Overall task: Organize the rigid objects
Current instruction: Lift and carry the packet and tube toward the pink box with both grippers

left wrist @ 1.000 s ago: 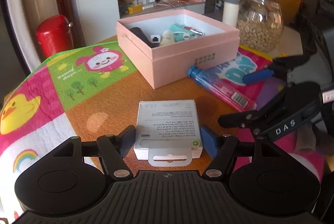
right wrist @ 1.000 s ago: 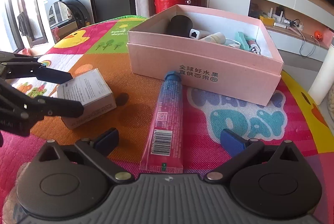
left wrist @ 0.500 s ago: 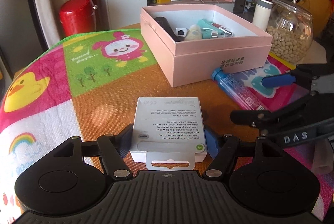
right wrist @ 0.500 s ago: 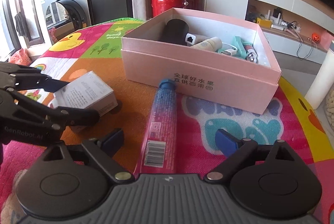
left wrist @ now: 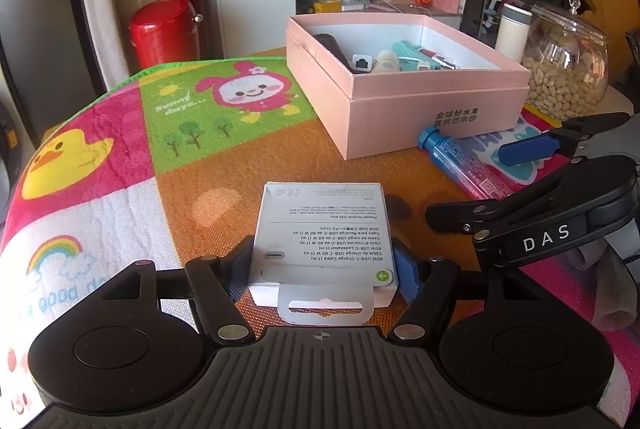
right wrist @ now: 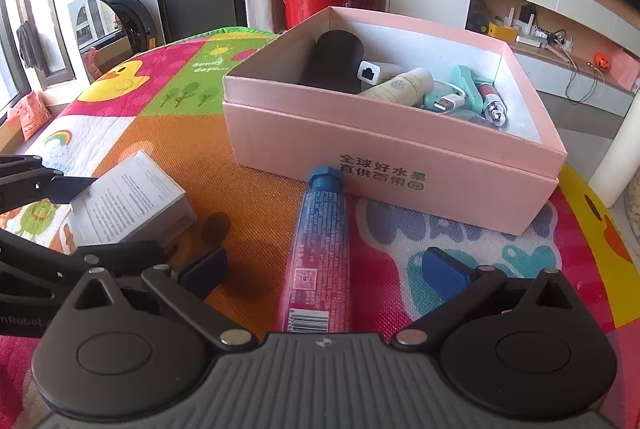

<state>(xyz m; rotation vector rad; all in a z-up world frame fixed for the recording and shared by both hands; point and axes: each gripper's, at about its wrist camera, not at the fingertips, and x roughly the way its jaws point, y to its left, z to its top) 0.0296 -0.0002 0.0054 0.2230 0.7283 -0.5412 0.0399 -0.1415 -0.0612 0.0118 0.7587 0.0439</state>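
A white cable box (left wrist: 324, 241) is held between the pads of my left gripper (left wrist: 322, 269), which is shut on it and holds it just above the mat; the box also shows in the right wrist view (right wrist: 128, 201). A blue and pink tube (right wrist: 320, 253) lies on the mat with its cap against the pink box (right wrist: 384, 165); it also shows in the left wrist view (left wrist: 460, 161). My right gripper (right wrist: 326, 271) is open and straddles the tube's lower end. The pink box (left wrist: 432, 109) holds a black cylinder (right wrist: 332, 61), an adapter, a small bottle and other items.
A colourful cartoon mat (left wrist: 132, 157) covers the round table. A glass jar of nuts (left wrist: 564, 69) and a white tumbler (left wrist: 512, 29) stand at the right behind the pink box. A red bin (left wrist: 164, 29) stands on the floor beyond the table.
My left gripper has shut on the white cable box and raised it slightly. My right gripper has moved forward over the tube, closer to the pink box.
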